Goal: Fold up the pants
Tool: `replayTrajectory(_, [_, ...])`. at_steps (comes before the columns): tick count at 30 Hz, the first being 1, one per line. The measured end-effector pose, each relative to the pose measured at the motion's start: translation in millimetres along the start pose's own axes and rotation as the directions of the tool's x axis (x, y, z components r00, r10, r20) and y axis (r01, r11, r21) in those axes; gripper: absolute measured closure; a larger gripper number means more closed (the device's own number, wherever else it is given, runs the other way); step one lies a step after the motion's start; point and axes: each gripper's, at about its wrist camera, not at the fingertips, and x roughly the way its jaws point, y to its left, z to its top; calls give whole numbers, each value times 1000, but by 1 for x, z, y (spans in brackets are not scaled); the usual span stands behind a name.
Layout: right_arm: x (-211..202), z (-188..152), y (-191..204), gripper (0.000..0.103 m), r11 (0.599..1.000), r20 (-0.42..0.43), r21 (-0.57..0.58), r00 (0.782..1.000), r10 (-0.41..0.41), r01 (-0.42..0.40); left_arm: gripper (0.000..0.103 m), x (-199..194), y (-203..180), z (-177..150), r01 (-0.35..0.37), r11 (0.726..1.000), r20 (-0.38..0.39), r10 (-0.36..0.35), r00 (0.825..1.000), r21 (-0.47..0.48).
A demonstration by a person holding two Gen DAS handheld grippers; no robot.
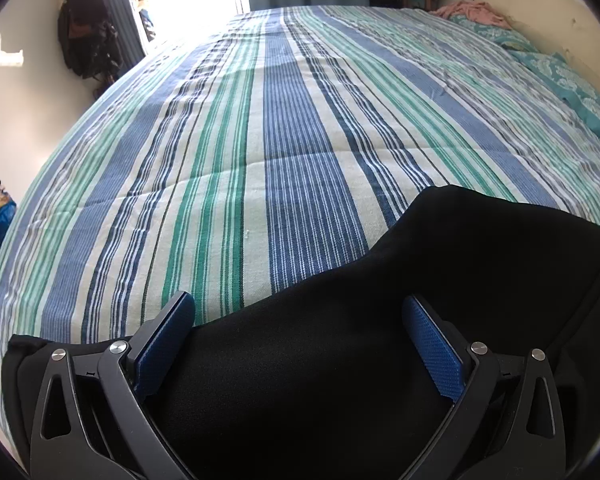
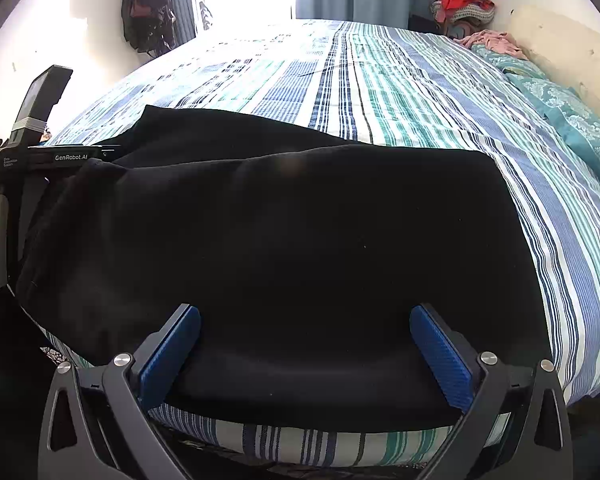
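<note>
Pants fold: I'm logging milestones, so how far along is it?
Done: the black pants lie on the striped bed near its front edge, apparently doubled over. In hand: nothing; the left gripper and right gripper are open over the cloth. Left: probably gripping an edge for another fold.

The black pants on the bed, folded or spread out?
Cannot tell: the black pants lie as one dark mass on the striped bedsheet, no layers distinguishable.

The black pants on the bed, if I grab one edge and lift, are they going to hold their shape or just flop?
The black pants will likely flop: the cloth lies in soft rolls and sags over the edge of the striped bed. It looks matte and knit-like, so the open right gripper and open left gripper probably won't slip. Probably light.
</note>
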Motion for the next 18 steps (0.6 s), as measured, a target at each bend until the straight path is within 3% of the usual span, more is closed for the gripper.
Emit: replayTrajectory(18, [1, 0, 1, 0, 1000, 6, 1, 1000, -7, 7, 0, 0, 0, 0, 0, 1000, 0, 0, 1000, 0])
